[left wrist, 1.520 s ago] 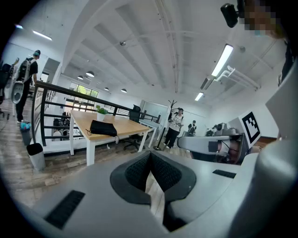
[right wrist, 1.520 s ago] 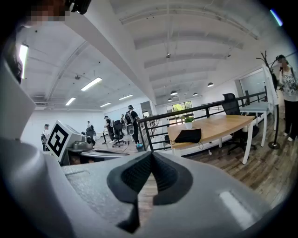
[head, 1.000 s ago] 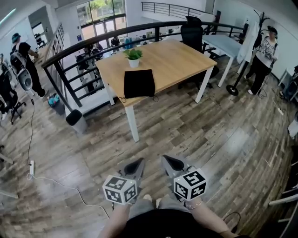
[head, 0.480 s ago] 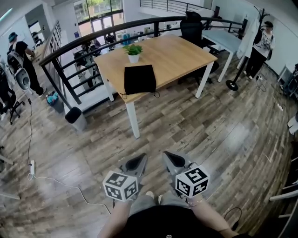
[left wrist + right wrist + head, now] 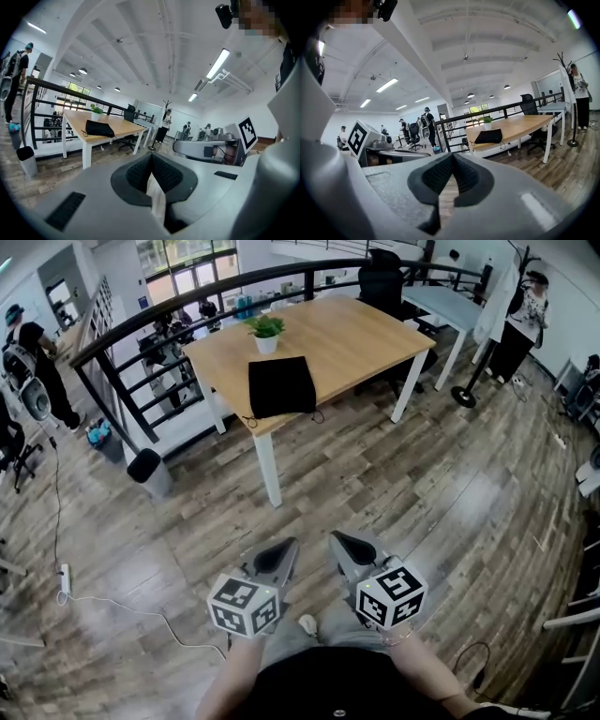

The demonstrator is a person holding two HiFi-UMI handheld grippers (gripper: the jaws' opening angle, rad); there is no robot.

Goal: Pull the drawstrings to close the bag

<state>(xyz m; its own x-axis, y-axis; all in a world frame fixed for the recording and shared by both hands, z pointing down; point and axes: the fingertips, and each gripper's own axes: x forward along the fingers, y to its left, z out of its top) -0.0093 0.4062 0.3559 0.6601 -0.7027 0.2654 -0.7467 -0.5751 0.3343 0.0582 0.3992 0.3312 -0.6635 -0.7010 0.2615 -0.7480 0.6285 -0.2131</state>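
The black bag (image 5: pixel 281 386) lies flat on the wooden bench (image 5: pixel 366 329), at its near left edge. A loop of drawstring (image 5: pixel 247 420) shows at the bag's near left corner, and a potted plant (image 5: pixel 266 331) stands just beyond it. Well apart from the bag, over the plank floor (image 5: pixel 422 484) at the near side of the scene, the left claw (image 5: pixel 280 554) and right claw (image 5: pixel 341 545) are each pressed together on nothing.

The step in hand looks like the approach. The next move calls for reaching the bench, spreading both claws and pinching a cord on either side. Compared with a second ago, the bag sits slightly higher in the head view, and the claws are carried as before, closed and side by side.
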